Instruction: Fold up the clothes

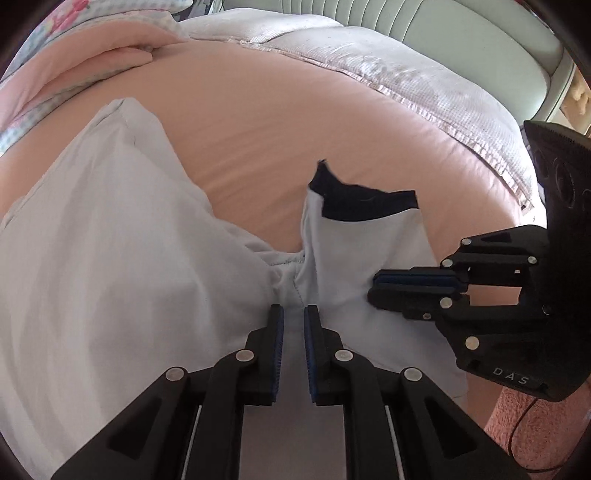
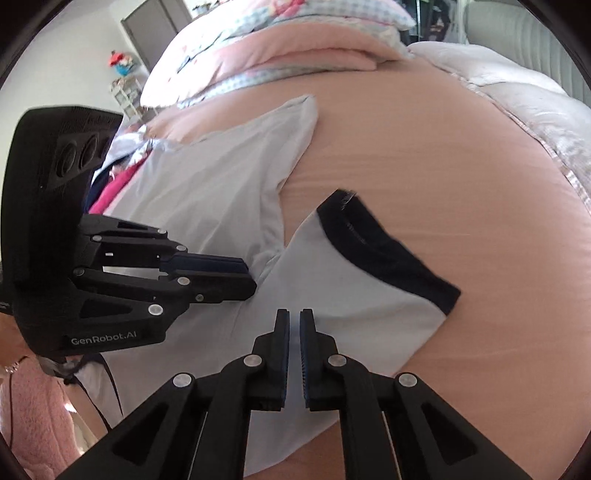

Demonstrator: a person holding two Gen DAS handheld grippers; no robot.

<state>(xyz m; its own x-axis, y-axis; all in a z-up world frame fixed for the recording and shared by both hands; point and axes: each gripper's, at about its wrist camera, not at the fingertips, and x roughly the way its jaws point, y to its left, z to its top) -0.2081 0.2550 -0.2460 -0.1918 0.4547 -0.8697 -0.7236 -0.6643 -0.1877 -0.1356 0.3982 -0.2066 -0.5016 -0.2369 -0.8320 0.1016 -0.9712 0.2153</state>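
Pinching the pale shirt (image 1: 129, 258), both nearly closed: left hand-held gripper (image 1: 293, 314), right hand-held gripper (image 2: 294, 317) (folded quilts (image 2: 280, 55) beyond).

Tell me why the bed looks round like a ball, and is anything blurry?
Left wrist view: the fisheye lens bulges the pink bed sheet, with dark corners. Right wrist view: same bulge; the shirt's dark cuff looks slightly smeared, and the far shelf is soft.

You are working in a home bedroom: a pink bedsheet (image 1: 280, 122) is covering the bed, folded quilts (image 2: 280, 55) are piling beside a padded headboard (image 1: 443, 33).
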